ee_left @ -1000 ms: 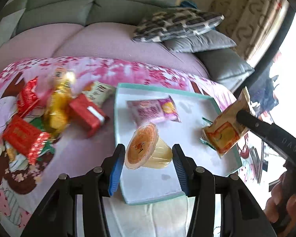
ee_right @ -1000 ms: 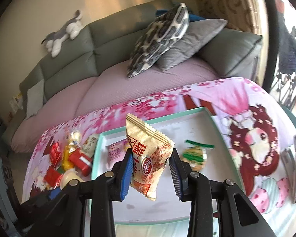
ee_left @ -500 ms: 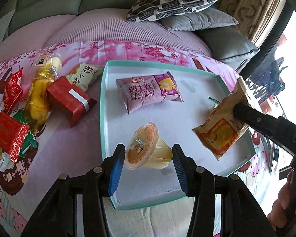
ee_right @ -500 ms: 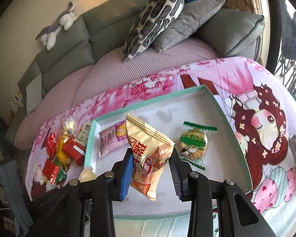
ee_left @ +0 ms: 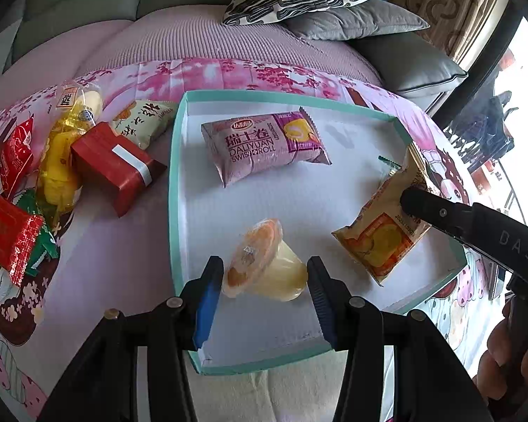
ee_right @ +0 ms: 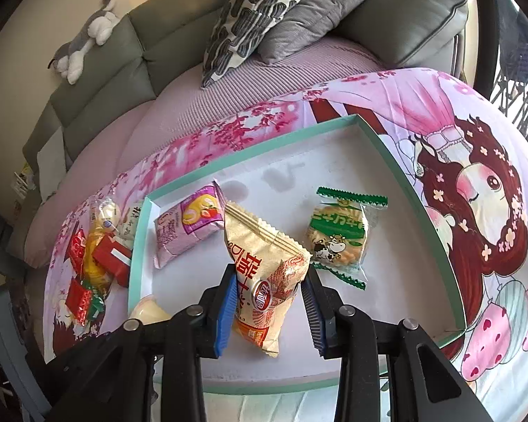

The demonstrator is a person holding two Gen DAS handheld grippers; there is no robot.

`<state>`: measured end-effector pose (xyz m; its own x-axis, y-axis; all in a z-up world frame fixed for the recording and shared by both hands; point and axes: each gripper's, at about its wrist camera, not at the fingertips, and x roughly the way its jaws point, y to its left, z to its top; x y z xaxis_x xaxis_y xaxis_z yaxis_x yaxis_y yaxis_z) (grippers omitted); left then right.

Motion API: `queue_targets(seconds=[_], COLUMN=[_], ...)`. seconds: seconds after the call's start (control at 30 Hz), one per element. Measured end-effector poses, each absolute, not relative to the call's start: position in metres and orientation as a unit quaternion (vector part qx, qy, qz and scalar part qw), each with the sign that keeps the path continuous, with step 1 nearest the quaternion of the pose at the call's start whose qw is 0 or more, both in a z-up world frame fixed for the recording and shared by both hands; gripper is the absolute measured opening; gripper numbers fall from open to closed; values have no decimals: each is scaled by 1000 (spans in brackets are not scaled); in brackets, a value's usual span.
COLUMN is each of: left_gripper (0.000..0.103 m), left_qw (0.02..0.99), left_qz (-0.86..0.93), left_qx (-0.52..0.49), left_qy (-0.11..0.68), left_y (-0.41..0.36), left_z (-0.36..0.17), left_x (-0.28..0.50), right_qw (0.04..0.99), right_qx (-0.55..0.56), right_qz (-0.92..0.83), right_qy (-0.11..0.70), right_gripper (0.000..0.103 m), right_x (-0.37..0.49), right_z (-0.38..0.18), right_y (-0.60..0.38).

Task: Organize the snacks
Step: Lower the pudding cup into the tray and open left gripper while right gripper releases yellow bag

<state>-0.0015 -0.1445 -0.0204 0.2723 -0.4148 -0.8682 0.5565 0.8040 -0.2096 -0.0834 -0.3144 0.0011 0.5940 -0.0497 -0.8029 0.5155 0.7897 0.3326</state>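
Left wrist view
Left gripper (ee_left: 264,283): clamping the jelly cup (ee_left: 264,263) between its blue pads, over the near part of the tray (ee_left: 175,190).
Cup handling: looking light, with a stiff but thin plastic wall and a film lid; probably slick and crushable, so a gentle grip across the sides is suiting it best.
Right gripper, seen from here: reaching in from the right, pinching the tan packet (ee_left: 383,232) above the tray's right side.
Already in tray: a pink roll pack (ee_left: 264,147) is lying flat toward the far end.
Waiting outside: a red box (ee_left: 118,167), a yellow bag (ee_left: 61,161) and small red packets are sitting on the cloth left of the tray.

Right wrist view
Right gripper (ee_right: 268,302): squeezing the tan packet (ee_right: 267,277) at mid-height, the packet standing upright over the tray (ee_right: 436,232).
Packet handling: looking light, soft and puffy; the contents are likely brittle, so a hold near the sealed edge is seeming safer.
Neighbours: a green cracker pack (ee_right: 338,235) is lying just right of it, the pink roll pack (ee_right: 190,228) to the left.
In the way: nothing is blocking the bare tray floor below; the cracker pack is crowding the right.
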Motion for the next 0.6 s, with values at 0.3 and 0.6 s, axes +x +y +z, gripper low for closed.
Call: queue_targets(seconds=[0.3, 0.6], left_gripper=[51, 51], left_qw=[794, 789], left_qz=[-305, -300], left_qx=[68, 60], left_qy=[522, 533], left_y=[-145, -144], left_z=[-22, -25], left_x=[-1, 1], right_qw=[839, 828], right_qx=[289, 300], right_qz=[-180, -200], right_qy=[424, 429], right_gripper=[39, 45], right_x=[-84, -86], right_z=[-6, -13], right_y=[-320, -327])
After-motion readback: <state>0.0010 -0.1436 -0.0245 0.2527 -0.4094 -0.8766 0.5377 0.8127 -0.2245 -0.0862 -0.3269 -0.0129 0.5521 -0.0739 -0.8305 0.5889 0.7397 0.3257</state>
